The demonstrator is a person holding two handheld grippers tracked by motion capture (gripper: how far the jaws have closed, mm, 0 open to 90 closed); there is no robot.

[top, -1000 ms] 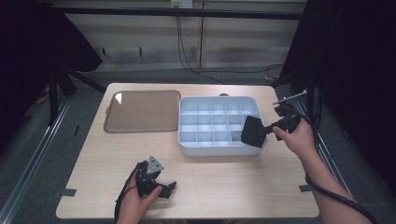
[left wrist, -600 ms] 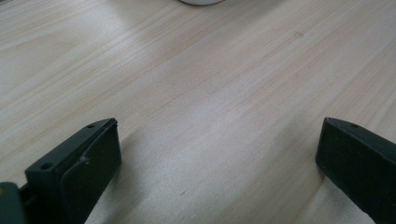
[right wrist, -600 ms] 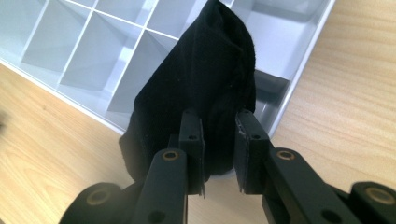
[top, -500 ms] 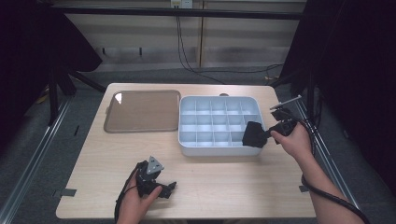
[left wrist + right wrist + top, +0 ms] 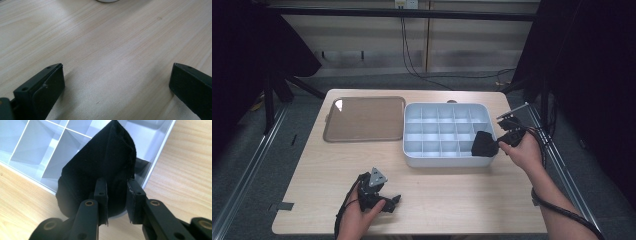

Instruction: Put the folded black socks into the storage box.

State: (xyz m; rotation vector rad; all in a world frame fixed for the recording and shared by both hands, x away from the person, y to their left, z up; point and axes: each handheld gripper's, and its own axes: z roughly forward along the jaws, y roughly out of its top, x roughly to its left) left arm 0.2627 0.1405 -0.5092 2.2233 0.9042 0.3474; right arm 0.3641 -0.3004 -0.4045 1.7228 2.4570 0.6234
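No lettering, label, brand mark or number is legible anywhere: the worktop (image 5: 452, 195), the white compartment box (image 5: 447, 157), the brown tray (image 5: 364, 120) and the black cloth (image 5: 100, 175) all carry plain, unmarked surfaces.

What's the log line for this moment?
right gripper: shut on black cloth, over white divided tray | left gripper: open, resting on table

bare table (image 5: 452, 195) ahead, organiser's (image 5: 447, 161) walls possibly obstructing
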